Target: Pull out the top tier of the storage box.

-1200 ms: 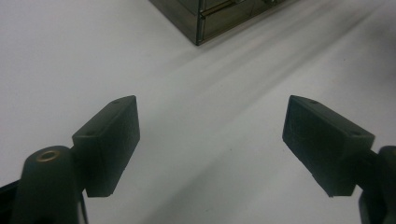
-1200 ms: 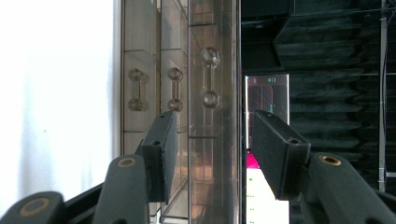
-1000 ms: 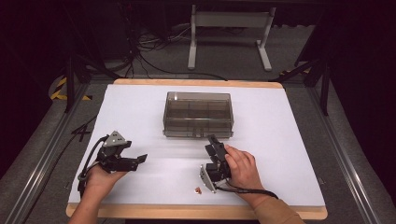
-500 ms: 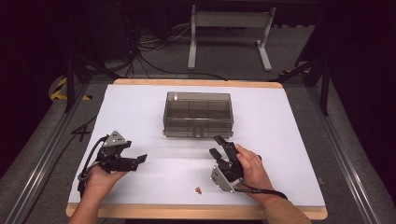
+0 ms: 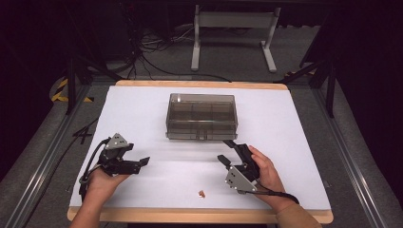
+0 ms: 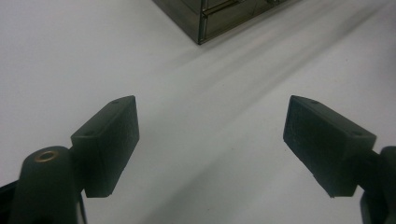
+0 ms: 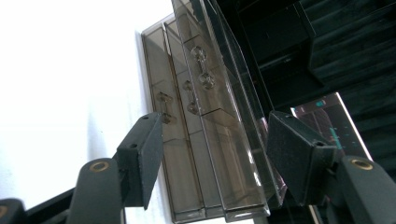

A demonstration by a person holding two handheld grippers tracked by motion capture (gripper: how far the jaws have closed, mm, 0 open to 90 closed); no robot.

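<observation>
A smoky clear plastic box [image 5: 201,116] with compartments stands shut at the table's middle. A tiny reddish piece [image 5: 202,193] lies near the front edge. My left gripper [image 5: 142,162] rests at the front left, pointing right, jaws apart over bare table. In the left gripper view the left gripper [image 6: 210,140] has nothing between its jaws, and the box corner [image 6: 219,18] lies farther ahead. My right gripper [image 5: 225,150] is just in front of the box's right end, rolled on its side. Its jaws have just been opening. The right gripper [image 7: 215,154] faces the box front [image 7: 210,116] with nothing between the pads.
The white table top [image 5: 294,137] has a wooden rim. Black cables trail from both grippers. Beyond the far edge are a grey floor, loose cables and a metal stand [image 5: 233,28].
My right gripper has moved right, away from the reddish piece, toward the box's front, and its jaws stand wider. The left gripper has stayed put.
</observation>
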